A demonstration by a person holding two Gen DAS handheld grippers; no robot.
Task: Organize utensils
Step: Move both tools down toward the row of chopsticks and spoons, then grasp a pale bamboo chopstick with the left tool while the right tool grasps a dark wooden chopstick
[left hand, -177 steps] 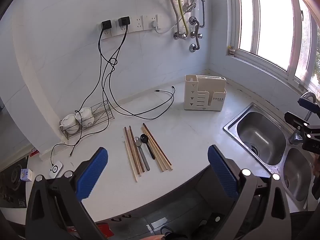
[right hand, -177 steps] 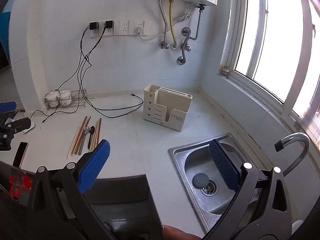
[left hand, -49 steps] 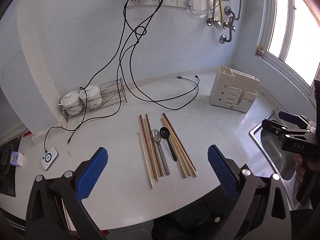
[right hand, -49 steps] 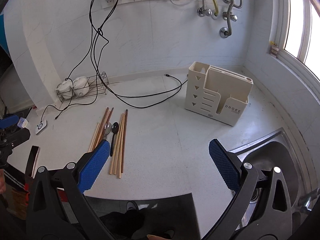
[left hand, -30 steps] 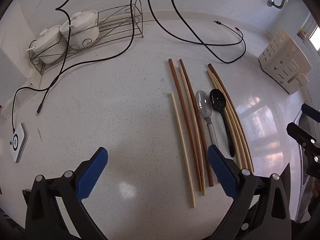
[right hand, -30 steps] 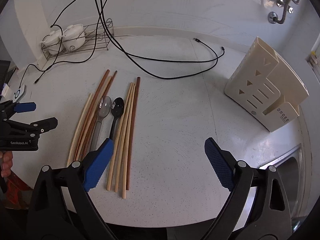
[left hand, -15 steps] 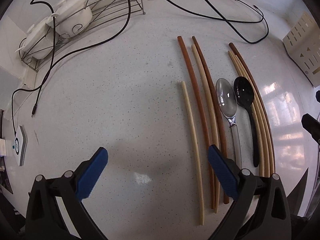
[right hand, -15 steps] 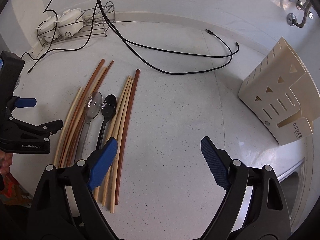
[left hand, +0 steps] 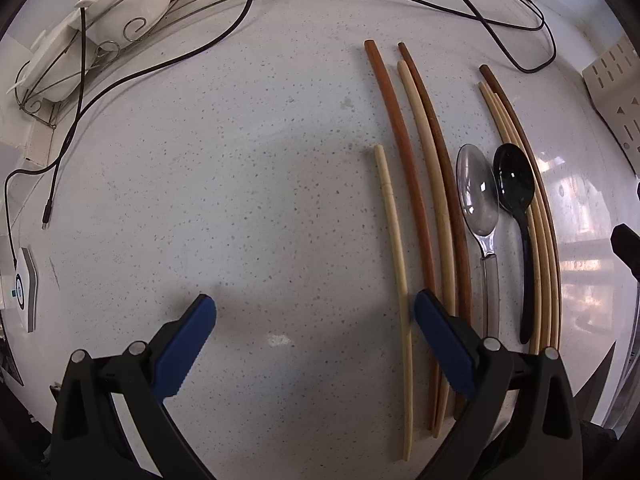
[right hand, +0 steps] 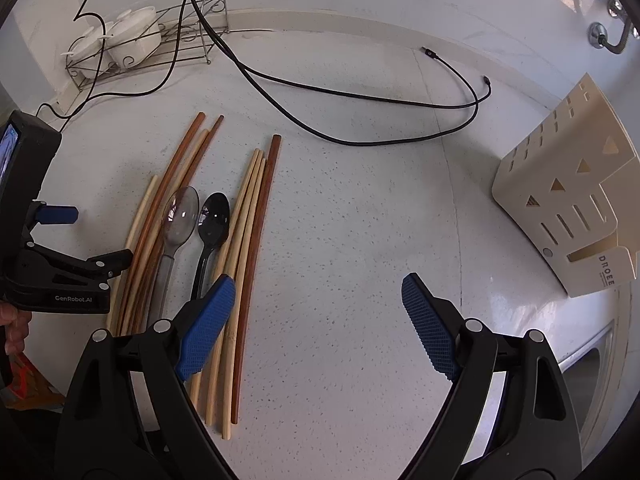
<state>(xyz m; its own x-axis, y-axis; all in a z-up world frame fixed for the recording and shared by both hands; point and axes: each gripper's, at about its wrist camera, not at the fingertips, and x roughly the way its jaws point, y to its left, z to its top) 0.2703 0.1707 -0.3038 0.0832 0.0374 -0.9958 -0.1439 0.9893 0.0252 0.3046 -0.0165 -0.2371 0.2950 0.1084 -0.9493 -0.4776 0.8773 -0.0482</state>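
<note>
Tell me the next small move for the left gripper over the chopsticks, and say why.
Probably shift the left gripper slightly toward the utensil row and lower it to straddle the lone pale cream chopstick. Both blue-padded fingers stand open and empty above the speckled white countertop, and that chopstick lies just inside the right-hand finger, apart from the reddish-brown chopstick beside it.

Both grippers have come down from a high, level look across the kitchen to a steep look down at the tabletop (left hand: 248, 184). The left gripper (left hand: 316, 344) has sunk close over the near ends of the chopsticks (left hand: 394, 240), its right finger (left hand: 440, 340) now just beside the pale outermost one. The right gripper (right hand: 316, 324) has swung from over the sink to the chopsticks' right side, its jaws slightly narrower, still empty.
</note>
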